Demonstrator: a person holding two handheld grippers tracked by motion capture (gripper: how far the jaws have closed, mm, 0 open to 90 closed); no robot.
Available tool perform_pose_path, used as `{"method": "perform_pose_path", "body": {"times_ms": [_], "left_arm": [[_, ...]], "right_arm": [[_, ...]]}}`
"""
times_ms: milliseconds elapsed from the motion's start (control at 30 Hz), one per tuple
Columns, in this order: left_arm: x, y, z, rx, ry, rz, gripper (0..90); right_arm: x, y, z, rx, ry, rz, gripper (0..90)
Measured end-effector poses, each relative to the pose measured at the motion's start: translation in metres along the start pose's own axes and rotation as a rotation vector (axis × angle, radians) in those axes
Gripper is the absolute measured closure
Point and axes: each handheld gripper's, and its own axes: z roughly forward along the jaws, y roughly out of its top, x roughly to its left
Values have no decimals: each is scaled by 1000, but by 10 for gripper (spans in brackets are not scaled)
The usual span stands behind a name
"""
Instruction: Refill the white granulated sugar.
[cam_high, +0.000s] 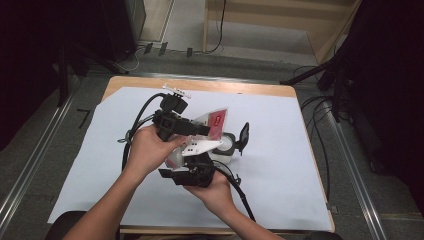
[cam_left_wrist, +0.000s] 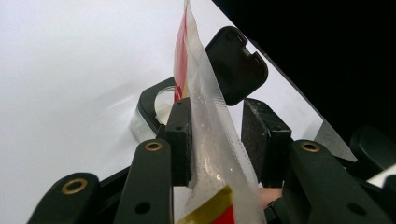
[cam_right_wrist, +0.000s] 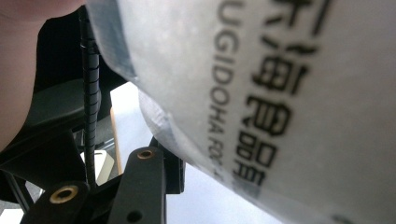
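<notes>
One translucent plastic pouch with red-and-yellow print and granules inside (cam_high: 212, 131), held in the air between the two grippers, above and just beside a small clear round container with a black rim and a raised black flip lid (cam_high: 231, 144); in the left gripper view the container's mouth (cam_left_wrist: 163, 100) lies straight beyond the pouch's upper edge.

Left gripper (cam_left_wrist: 217, 140): jaws narrow but not pinching, one pad touching the pouch, the other standing off.

Right gripper (cam_high: 192, 175): low by the pouch's bottom end; whether it grips, I cannot tell, since the printed film (cam_right_wrist: 261, 102) covers its jaws.

Surface: white sheet (cam_high: 280, 165) over a wooden table (cam_high: 240, 88).

Handling note, as judgement: close firmly near the seal, keep the pouch steep over the opening, tip slowly so granules fall inside, clear of the lid.
</notes>
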Motion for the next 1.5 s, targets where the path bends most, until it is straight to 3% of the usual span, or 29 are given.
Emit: {"method": "perform_pose_path", "body": {"times_ms": [233, 1500], "left_arm": [[-1, 0, 0, -5, 1, 6, 635], [-1, -1, 1, -2, 6, 6, 649]], "right_arm": [[-1, 0, -1, -7, 7, 13, 627], [0, -1, 0, 3, -8, -13, 624]]}}
